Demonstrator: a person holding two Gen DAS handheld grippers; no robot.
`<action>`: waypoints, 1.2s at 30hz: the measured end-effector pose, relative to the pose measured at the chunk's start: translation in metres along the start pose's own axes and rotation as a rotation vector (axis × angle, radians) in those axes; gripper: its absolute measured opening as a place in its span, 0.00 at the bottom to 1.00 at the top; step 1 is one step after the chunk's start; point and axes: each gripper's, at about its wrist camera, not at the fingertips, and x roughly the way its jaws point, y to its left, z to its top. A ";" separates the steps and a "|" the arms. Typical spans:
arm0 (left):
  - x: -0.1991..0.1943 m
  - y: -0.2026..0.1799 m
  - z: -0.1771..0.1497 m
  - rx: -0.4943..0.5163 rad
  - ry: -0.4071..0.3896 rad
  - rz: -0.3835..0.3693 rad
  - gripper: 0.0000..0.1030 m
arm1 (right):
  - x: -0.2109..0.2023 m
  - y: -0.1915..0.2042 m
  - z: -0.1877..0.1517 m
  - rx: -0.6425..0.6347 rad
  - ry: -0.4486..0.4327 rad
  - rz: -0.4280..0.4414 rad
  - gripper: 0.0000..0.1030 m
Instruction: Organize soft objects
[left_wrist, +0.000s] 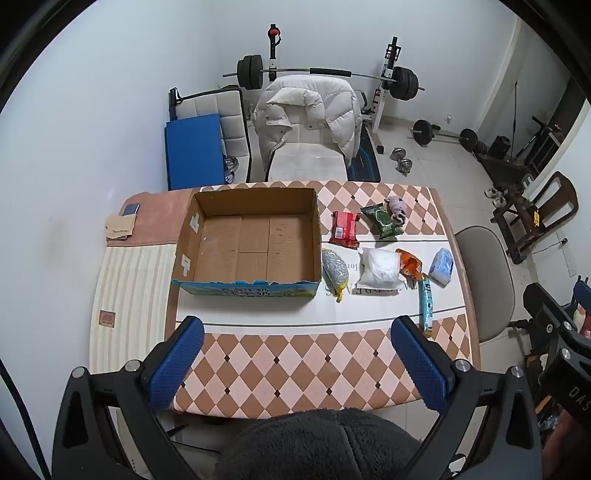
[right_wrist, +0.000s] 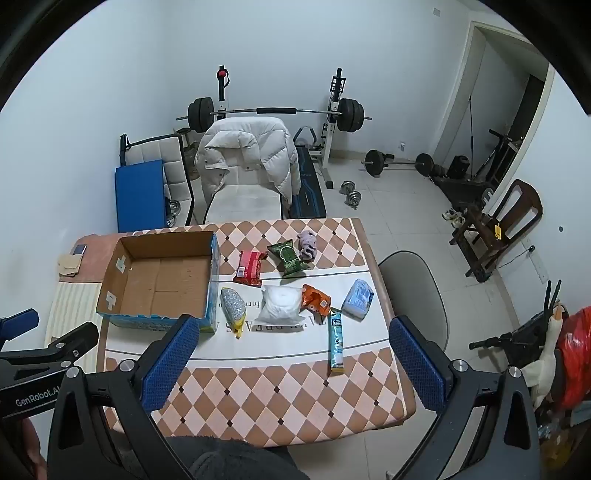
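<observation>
Left wrist view: the left gripper (left_wrist: 297, 332) hung high over the near edge of the desk (left_wrist: 280, 362), its blue fingers (left_wrist: 177, 363) spread wide apart with nothing between them. Ahead sat the open cardboard box (left_wrist: 247, 242), nothing visible inside it. To its right the soft things lay scattered on the desk: a red packet (left_wrist: 344, 229), a green packet (left_wrist: 382, 220) with a purple cloth bundle (left_wrist: 397, 209) touching its far side, and, in the nearer row, a silver-and-yellow pouch (left_wrist: 335, 272) just beside the box wall, a white pillow pack (left_wrist: 380, 267), an orange wrapper (left_wrist: 410, 263), a pale blue tissue pack (left_wrist: 442, 266) and a long teal tube (left_wrist: 426, 306). A white puffer jacket (left_wrist: 308, 110) draped the chair beyond.

Right wrist view: the right gripper (right_wrist: 291, 332) hovered over the near side too, fingers (right_wrist: 419, 363) held wide, empty. The box (right_wrist: 162, 280) lay to the left; the red packet (right_wrist: 250, 267), green packet (right_wrist: 290, 258) and purple bundle (right_wrist: 307, 245) formed the far row. The pouch (right_wrist: 232, 306), white pack (right_wrist: 280, 304), orange wrapper (right_wrist: 316, 299), tissue pack (right_wrist: 357, 299) and tube (right_wrist: 336, 339) lay nearer. The left gripper's frame (right_wrist: 48, 354) poked in at the left edge.
</observation>
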 end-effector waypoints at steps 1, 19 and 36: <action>0.000 0.000 0.000 -0.002 -0.001 0.001 1.00 | 0.000 0.000 0.000 -0.001 0.004 0.001 1.00; -0.004 -0.001 0.008 -0.007 -0.013 0.000 1.00 | -0.002 -0.001 0.002 0.003 -0.004 0.001 1.00; -0.019 -0.002 0.016 -0.008 -0.039 0.007 1.00 | -0.011 -0.001 0.010 0.001 -0.022 0.015 1.00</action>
